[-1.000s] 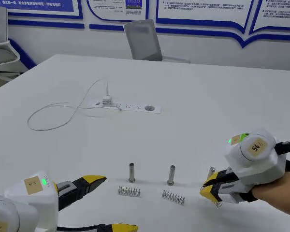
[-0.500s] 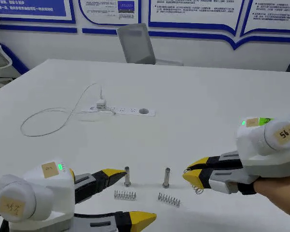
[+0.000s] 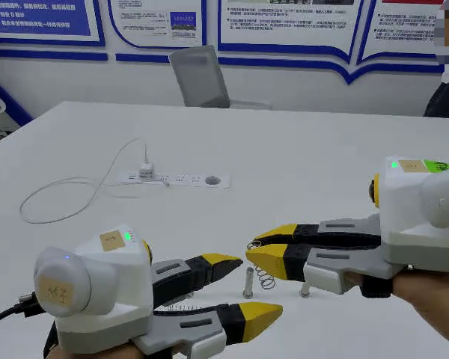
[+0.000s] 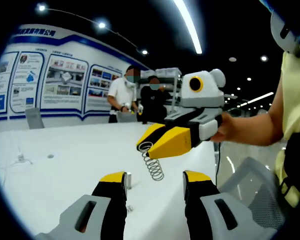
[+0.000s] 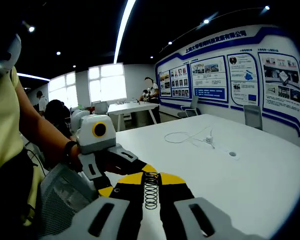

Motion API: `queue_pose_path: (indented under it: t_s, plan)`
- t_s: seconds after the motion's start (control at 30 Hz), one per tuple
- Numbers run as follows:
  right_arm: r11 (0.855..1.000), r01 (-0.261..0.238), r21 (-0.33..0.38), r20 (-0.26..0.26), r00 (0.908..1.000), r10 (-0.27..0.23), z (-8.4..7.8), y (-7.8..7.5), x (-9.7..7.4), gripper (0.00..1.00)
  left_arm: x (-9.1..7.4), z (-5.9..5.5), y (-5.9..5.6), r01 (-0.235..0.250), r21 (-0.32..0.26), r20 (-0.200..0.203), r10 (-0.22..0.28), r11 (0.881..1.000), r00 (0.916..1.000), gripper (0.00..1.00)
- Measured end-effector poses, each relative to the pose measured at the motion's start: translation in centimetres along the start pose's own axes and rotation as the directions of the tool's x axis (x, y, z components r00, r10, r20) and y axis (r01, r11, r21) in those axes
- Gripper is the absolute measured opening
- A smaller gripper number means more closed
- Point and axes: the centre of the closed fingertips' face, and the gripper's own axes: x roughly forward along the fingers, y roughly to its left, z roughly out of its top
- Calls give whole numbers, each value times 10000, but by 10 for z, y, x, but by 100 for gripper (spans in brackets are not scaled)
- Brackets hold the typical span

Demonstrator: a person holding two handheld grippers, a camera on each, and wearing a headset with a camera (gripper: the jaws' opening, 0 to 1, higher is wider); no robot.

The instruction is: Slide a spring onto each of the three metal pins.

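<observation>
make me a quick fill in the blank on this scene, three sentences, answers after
1. The right gripper grips a ___ between its tongs.
2. The left gripper holds nothing, and its tongs are ___.
3. The metal pin on the table stands ___.

Missing words: spring; open; upright.

Spring [image 3: 265, 279]: thin wire coil, pinched at its top, dangling at left pin's 3 o'clock.
Left pin [image 3: 248, 283]: short, metal, upright.
Right pin [image 3: 305, 290]: partly hidden.
</observation>
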Motion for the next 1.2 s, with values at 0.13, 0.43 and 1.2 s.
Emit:
queue_pose_path:
  t_s: [0.13, 0.43, 1.2]
  plan:
    - [9998, -162, -131, 101, 9998, 164, 2, 10, 2, 12, 2, 0, -3, 123, -108, -57, -123, 9999, 9999, 34]
    - [9996, -137, -228, 55, 9999, 139, 0, 11, -3, 12, 3, -1, -8, 320, 115, -86, -319, 9994, 9995, 13]
    - [9981, 380, -493, -340, 9986, -397, -5, -12, -16, 12, -14, -21, 6, -59, 425, -339, 74, 9991, 9994, 26]
